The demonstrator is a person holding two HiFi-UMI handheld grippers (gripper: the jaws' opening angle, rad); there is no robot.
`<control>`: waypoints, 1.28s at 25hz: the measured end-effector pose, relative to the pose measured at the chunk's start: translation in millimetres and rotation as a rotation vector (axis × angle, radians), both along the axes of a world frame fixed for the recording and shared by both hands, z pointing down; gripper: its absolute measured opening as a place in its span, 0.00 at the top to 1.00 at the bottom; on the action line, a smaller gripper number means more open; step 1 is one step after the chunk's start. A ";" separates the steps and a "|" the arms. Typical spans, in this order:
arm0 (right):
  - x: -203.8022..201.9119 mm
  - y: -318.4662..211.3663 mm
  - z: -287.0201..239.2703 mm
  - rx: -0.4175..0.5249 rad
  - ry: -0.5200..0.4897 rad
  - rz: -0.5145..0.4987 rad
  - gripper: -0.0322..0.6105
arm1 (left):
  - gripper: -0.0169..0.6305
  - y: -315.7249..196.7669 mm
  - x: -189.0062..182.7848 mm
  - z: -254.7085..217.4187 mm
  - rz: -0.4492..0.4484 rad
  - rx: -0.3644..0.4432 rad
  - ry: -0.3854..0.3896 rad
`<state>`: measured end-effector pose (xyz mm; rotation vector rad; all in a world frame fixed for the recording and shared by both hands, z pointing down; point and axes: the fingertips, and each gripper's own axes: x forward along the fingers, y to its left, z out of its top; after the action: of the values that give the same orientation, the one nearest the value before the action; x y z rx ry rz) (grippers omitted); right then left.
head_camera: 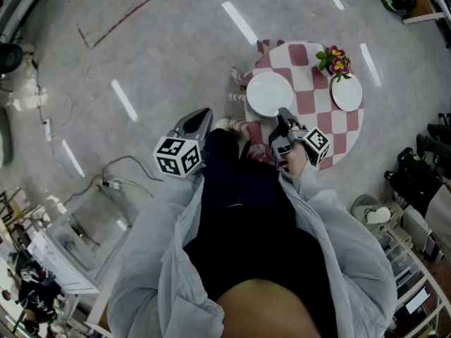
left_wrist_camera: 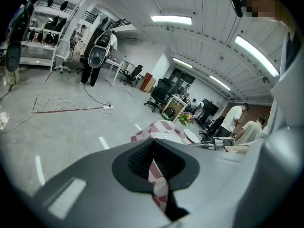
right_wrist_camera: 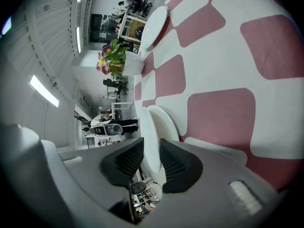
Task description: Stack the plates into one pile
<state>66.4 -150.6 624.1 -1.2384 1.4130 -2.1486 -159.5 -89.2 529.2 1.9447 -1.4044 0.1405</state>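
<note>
A white plate [head_camera: 269, 94] lies on the near left of the round checked table [head_camera: 310, 55]. In the right gripper view its rim [right_wrist_camera: 147, 127] stands between the jaws of my right gripper [right_wrist_camera: 151, 144], on top of a second plate [right_wrist_camera: 167, 121]. The pads sit slightly off the rim, so the gripper [head_camera: 283, 113] is open. Another white plate [head_camera: 347, 92] [right_wrist_camera: 154, 25] lies alone at the table's far right. My left gripper [head_camera: 204, 113] [left_wrist_camera: 153, 146] hangs left of the table over the floor, shut and holding nothing.
A pot of flowers [head_camera: 334, 60] [right_wrist_camera: 113, 56] stands at the table's far side, between the two plate spots. Cables and a power strip [head_camera: 109, 183] lie on the floor to the left. Shelves and bags [head_camera: 423, 189] crowd the right side. People sit at desks in the background.
</note>
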 end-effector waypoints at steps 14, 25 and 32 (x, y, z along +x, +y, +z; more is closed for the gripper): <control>2.4 -5.2 8.5 -0.050 -0.038 0.016 0.41 | 0.96 -5.2 10.7 0.4 0.033 -0.010 -0.003; 16.6 -6.9 -5.2 -0.024 -0.028 0.041 0.26 | 0.96 -14.4 25.5 -0.5 0.095 0.003 -0.002; 29.7 -9.9 -28.9 0.079 -0.042 0.079 0.23 | 0.96 -28.3 45.3 -5.7 0.187 0.024 -0.005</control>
<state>96.1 -160.5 595.2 -1.1928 1.3945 -2.0348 -114.2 -117.5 523.5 2.0949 -1.2310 0.2163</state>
